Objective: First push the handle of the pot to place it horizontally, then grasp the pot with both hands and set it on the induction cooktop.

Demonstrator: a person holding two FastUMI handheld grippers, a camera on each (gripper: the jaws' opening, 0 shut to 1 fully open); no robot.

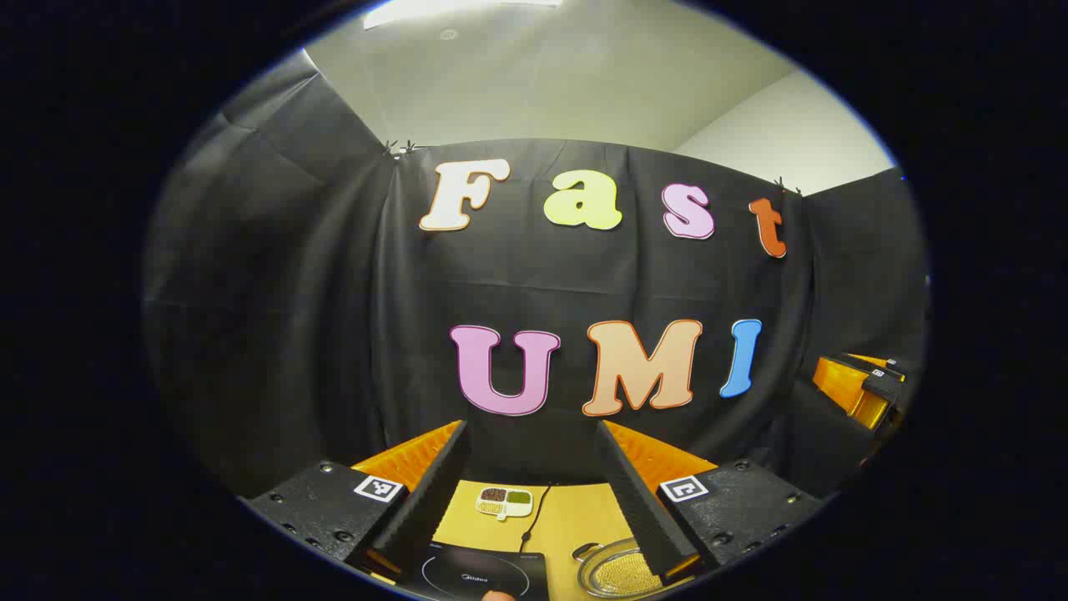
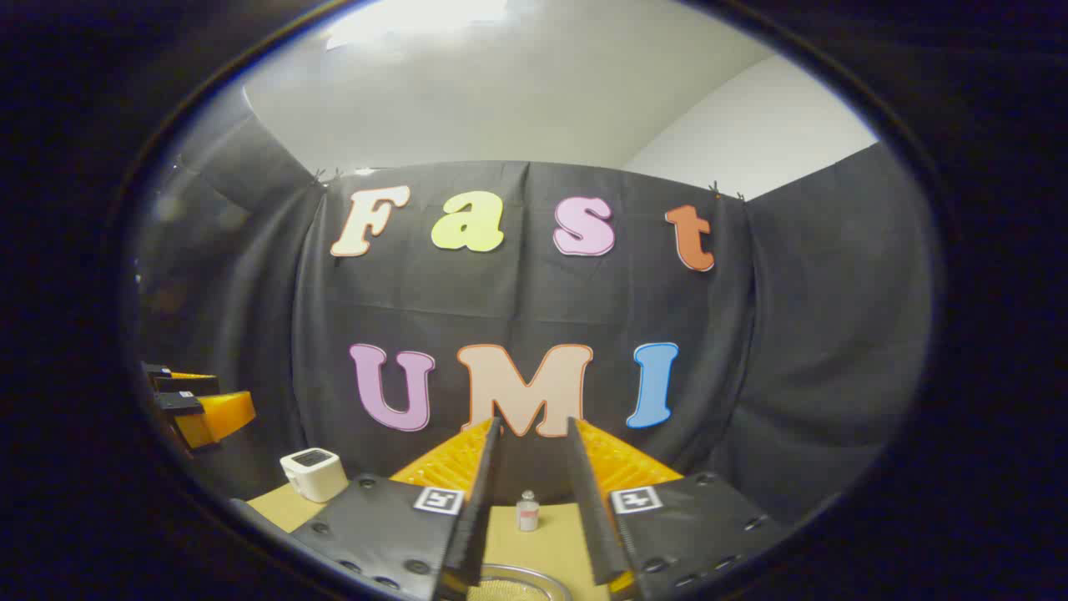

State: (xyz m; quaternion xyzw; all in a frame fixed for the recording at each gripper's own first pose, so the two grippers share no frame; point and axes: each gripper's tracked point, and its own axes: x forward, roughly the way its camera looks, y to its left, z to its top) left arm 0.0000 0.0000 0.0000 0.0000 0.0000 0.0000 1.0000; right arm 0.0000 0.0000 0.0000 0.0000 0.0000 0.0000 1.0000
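From the left gripper view I see my left gripper (image 1: 531,480) raised above the table (image 1: 576,522), its jaws spread wide with nothing between them. Nearest below, at the bottom edge, lies the black induction cooktop (image 1: 477,573), flat on the wooden top, its ring marking showing. Just to the right of it sits the pot (image 1: 616,571), a shallow metal pan with a glass lid and yellowish grain inside; my right-side finger covers part of it, and I cannot tell how its handle lies. The pot rests on the table beside the cooktop, not on it. A thin black cable (image 1: 536,513) runs back from the cooktop toward the wall. Farther back on the table is a small white divided dish (image 1: 505,501) holding dark and green contents. At the far right edge I make out the other gripper (image 1: 863,388), orange and black, held in the air.

From the right gripper view my right gripper (image 2: 530,476) also hangs above the table, jaws apart at a moderate gap, gripping nothing. The pot's rim (image 2: 513,580) shows directly beneath, between the fingers. Beyond it stands a small white bottle (image 2: 527,511), upright. Off to the left a white cube-shaped device (image 2: 314,473) sits near the table's corner.
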